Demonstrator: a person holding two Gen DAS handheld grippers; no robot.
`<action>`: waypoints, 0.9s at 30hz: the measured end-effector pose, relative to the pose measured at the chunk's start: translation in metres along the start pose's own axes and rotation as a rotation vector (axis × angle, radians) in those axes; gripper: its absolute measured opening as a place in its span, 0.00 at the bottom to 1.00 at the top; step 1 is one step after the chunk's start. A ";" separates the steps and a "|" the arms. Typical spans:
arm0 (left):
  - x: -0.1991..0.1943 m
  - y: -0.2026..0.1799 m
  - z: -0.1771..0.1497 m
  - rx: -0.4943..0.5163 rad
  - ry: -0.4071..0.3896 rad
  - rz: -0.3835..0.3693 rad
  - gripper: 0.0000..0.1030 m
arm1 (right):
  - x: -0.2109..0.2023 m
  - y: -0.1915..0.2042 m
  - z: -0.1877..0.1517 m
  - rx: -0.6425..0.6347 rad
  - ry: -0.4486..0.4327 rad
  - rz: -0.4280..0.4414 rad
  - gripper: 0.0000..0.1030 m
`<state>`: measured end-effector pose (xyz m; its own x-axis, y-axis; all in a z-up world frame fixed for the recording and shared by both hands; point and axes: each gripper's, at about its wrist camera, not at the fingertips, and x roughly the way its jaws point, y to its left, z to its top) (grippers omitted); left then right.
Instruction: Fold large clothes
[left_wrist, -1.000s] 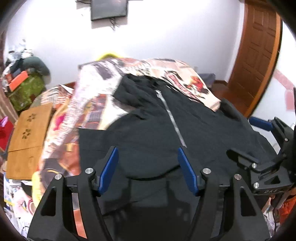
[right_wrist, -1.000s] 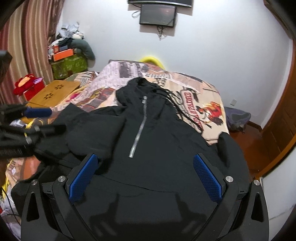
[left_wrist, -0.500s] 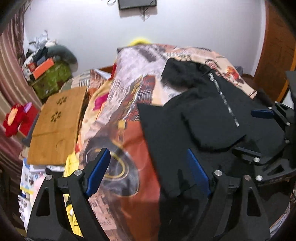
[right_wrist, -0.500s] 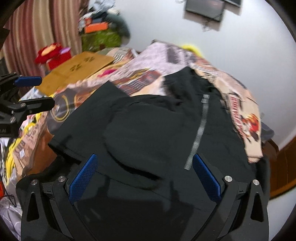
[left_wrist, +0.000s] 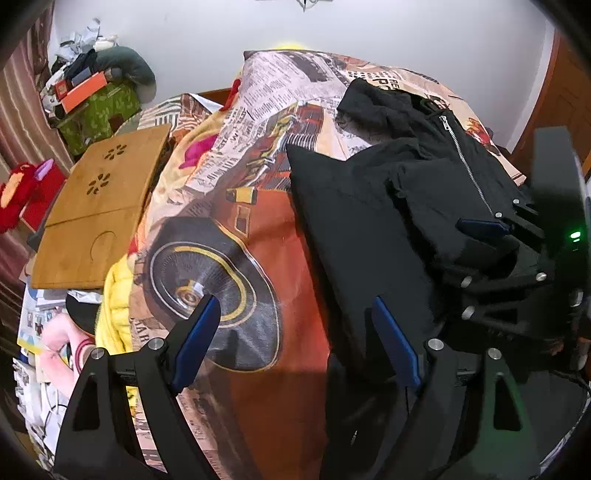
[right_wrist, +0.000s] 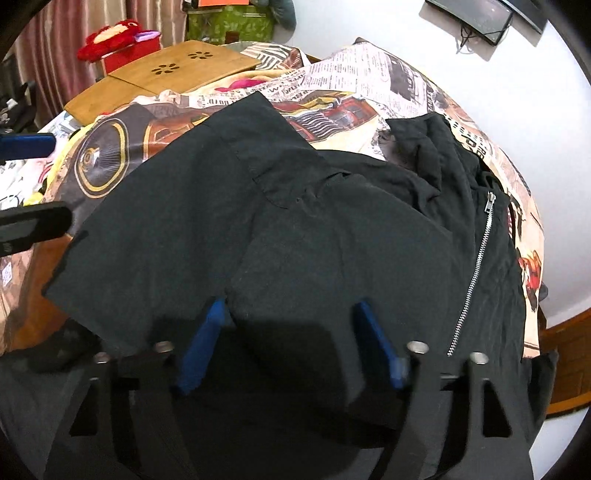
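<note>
A black zip-up hoodie (left_wrist: 373, 221) lies spread on a bed with a printed cover (left_wrist: 236, 236). Its hood is at the far end and the silver zipper (right_wrist: 476, 273) runs down its right part. One sleeve (right_wrist: 166, 229) is folded over toward the left. My left gripper (left_wrist: 295, 339) is open, low over the bed at the hoodie's left edge, holding nothing. My right gripper (right_wrist: 291, 343) is open over the hoodie's lower front, its blue pads (right_wrist: 203, 343) close above the cloth. It also shows at the right of the left wrist view (left_wrist: 509, 251).
A wooden lap table (left_wrist: 96, 206) lies left of the bed. A green box (left_wrist: 99, 114) with clutter and a red plush toy (left_wrist: 14, 192) stand beyond it. A yellow blanket (left_wrist: 114, 314) hangs at the bed's left edge. A brown door (left_wrist: 554, 122) is far right.
Both grippers have swung left and lower over the hoodie's left side. The right gripper's jaws have narrowed but stay open. The hoodie has not visibly moved.
</note>
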<state>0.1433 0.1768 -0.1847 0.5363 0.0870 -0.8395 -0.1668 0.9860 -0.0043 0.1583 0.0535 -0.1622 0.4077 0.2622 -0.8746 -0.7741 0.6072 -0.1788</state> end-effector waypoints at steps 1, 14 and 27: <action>0.002 0.000 0.000 -0.006 0.006 -0.002 0.81 | -0.001 -0.001 0.000 0.003 0.001 -0.001 0.42; 0.009 -0.027 0.011 0.006 0.013 0.005 0.81 | -0.067 -0.060 -0.007 0.126 -0.162 -0.067 0.24; 0.014 -0.078 0.029 0.097 -0.004 0.020 0.81 | -0.118 -0.178 -0.056 0.429 -0.250 -0.132 0.20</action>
<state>0.1880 0.1048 -0.1807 0.5373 0.1068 -0.8366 -0.0966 0.9932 0.0648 0.2206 -0.1277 -0.0524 0.6327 0.3016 -0.7132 -0.4610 0.8867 -0.0339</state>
